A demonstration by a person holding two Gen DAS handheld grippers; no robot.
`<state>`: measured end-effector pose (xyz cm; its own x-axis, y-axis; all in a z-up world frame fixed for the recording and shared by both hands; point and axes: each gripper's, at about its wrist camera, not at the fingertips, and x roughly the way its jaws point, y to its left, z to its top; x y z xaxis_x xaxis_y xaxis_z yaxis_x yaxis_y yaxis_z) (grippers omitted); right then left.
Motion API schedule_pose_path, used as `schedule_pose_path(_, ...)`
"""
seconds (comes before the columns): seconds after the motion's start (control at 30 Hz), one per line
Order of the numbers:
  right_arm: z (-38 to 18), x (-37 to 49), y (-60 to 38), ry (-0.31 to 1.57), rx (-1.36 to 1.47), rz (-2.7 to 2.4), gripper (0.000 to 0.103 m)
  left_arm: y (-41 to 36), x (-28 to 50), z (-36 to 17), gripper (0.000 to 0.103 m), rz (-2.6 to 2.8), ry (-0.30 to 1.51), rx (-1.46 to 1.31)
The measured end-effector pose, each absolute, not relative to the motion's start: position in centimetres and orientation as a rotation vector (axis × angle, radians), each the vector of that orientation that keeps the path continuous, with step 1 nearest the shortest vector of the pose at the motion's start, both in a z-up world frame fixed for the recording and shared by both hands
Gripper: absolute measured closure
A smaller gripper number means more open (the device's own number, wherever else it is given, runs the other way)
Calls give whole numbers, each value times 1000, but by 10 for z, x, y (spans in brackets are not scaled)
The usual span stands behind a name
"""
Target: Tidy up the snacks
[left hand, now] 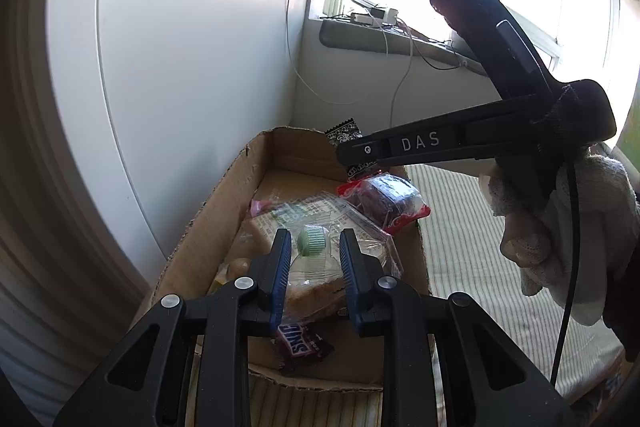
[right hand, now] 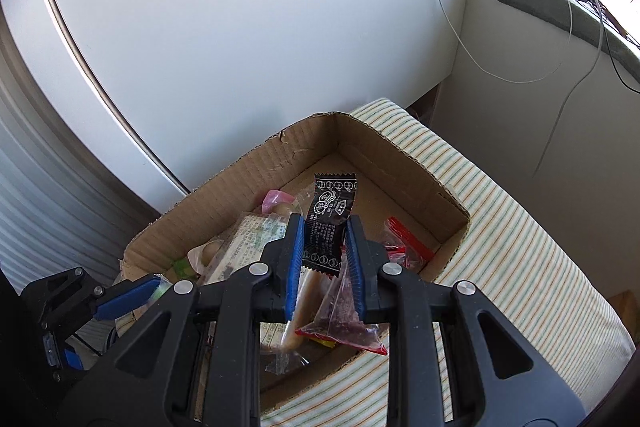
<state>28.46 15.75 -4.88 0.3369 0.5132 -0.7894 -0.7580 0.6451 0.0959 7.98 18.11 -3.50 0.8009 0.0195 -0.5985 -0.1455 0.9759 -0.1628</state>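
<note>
The black snack packet (right hand: 327, 223) stands upright between the jaws of the right gripper (right hand: 325, 255), which close on its lower half; its crimped top edge pokes free above the pads. It hangs over the open cardboard box (right hand: 404, 163), above the snacks already lying inside. The grip looks thin: the film is slick and only the packet's edges are pinched, so a quick tilt or a knock could let it slide out and fall anywhere, perhaps outside the box.

Below it lie a red-edged clear bag (right hand: 352, 335), a long pale stick snack (right hand: 306, 291) and a printed clear wrapper (right hand: 244, 239), heaped loosely. If the packet is released from this height, it may bounce off the heap or land on top and slide toward the low, torn front wall.

The left gripper (left hand: 315, 259) hovers over the same box with its jaws standing moderately apart, holding nothing; a green-capped item in clear wrap (left hand: 311, 239) sits just beyond them, above a bread-like pack (left hand: 316, 297). A Snickers bar (left hand: 298, 341) lies at the near end and a red-wrapped dark cake (left hand: 384, 201) at the far side. Both tools work in one narrow box, so they could collide, or the left jaws could snag loose film and drag neighbours along.

The box rests on a striped cloth (right hand: 520, 247) that looks soft, so pressing down could tip or shift it.
</note>
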Motion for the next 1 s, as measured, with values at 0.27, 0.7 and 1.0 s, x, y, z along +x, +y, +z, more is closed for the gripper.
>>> schedule_pose_path(0.27, -54, 289, 162, 903, -323, 843, 81, 182, 82, -38, 79, 88, 643, -204)
schedule_pose_path(0.7, -52, 288, 160, 884, -325, 843, 60, 178, 84, -35, 66, 103, 646, -197)
schedule_pose_path(1.0, -44, 282, 153, 845, -332, 828, 42, 175, 82, -32, 37, 118, 639, -198)
